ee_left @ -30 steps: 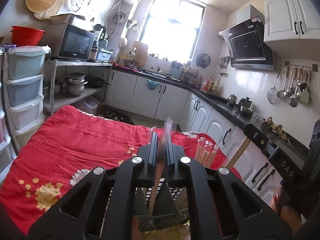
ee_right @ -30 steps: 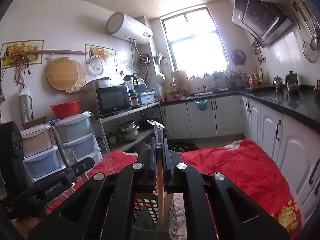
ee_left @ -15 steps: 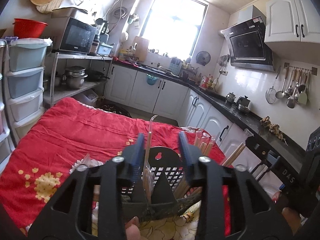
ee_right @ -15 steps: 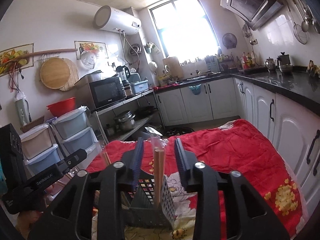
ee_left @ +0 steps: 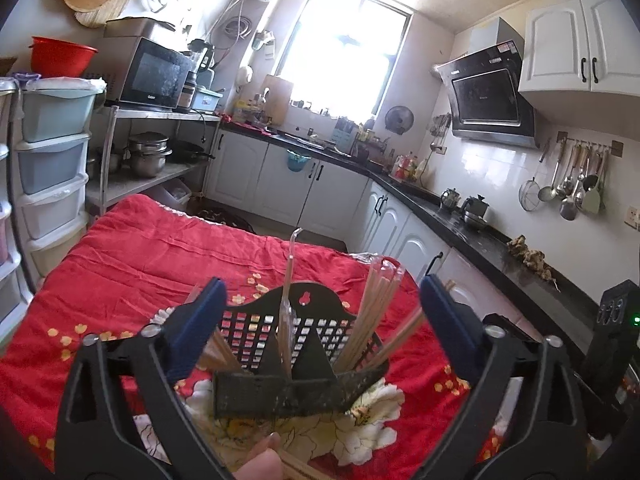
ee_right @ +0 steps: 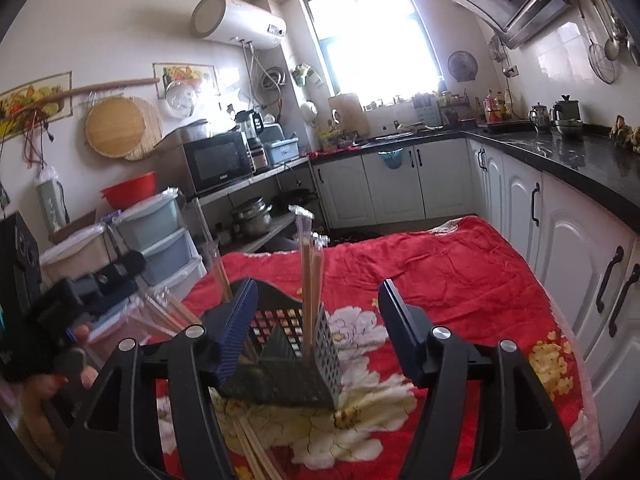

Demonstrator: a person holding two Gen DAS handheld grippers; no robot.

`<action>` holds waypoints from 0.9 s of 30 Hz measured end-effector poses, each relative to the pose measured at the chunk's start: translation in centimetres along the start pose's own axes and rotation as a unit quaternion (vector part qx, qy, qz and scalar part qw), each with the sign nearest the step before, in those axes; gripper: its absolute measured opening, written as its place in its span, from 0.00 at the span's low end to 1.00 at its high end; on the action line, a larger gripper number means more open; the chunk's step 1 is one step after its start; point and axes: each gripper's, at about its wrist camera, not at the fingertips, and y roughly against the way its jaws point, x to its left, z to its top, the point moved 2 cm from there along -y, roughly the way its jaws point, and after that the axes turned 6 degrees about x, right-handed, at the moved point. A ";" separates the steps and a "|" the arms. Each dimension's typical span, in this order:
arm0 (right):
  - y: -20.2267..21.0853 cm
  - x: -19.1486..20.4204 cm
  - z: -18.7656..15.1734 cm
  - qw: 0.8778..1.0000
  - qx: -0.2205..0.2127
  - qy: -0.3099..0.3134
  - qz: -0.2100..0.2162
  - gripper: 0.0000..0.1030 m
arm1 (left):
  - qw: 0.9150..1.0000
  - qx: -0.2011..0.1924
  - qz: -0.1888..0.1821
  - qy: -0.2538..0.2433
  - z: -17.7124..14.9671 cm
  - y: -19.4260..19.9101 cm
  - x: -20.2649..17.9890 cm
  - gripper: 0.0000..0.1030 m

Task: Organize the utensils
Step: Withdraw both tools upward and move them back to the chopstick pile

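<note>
A black mesh utensil holder (ee_left: 296, 364) stands on the red flowered cloth (ee_left: 132, 256); it also shows in the right wrist view (ee_right: 288, 364). Wrapped chopsticks stand in its compartments: one pair in the middle (ee_left: 287, 300), several at the right (ee_left: 374, 316), one upright pair in the right wrist view (ee_right: 309, 280). My left gripper (ee_left: 320, 332) is open and empty, its fingers either side of the holder. My right gripper (ee_right: 316, 328) is open and empty, also straddling it. Loose chopsticks (ee_right: 256, 456) lie on the cloth at the near edge.
White cabinets and a black counter (ee_left: 472, 236) run along the right. Stacked plastic drawers (ee_left: 52, 160) and a metal shelf with a microwave (ee_left: 156, 76) stand at the left. The other gripper shows at the left of the right wrist view (ee_right: 52, 312).
Both grippers opened and let go of their wrapped chopsticks, which now stand in the holder. Both grippers have drawn back, jaws opened wider.
</note>
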 end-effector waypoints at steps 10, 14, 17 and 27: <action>0.9 1.1 -1.9 0.999 0.025 0.032 0.003 0.61 | 1.000 0.011 0.013 0.006 -2.2 3.1 1.3 0.90; 0.9 1.6 -2.7 0.998 0.039 0.047 0.007 0.61 | 0.999 0.024 0.017 0.017 -3.3 3.8 2.1 0.90; 0.7 2.0 -3.2 0.997 0.054 0.056 0.013 0.61 | 0.999 0.032 0.024 0.024 -4.0 4.0 2.7 0.90; -1.7 3.7 -5.9 0.985 0.130 0.108 0.041 0.55 | 0.995 0.085 0.043 0.042 -6.9 3.1 4.8 0.90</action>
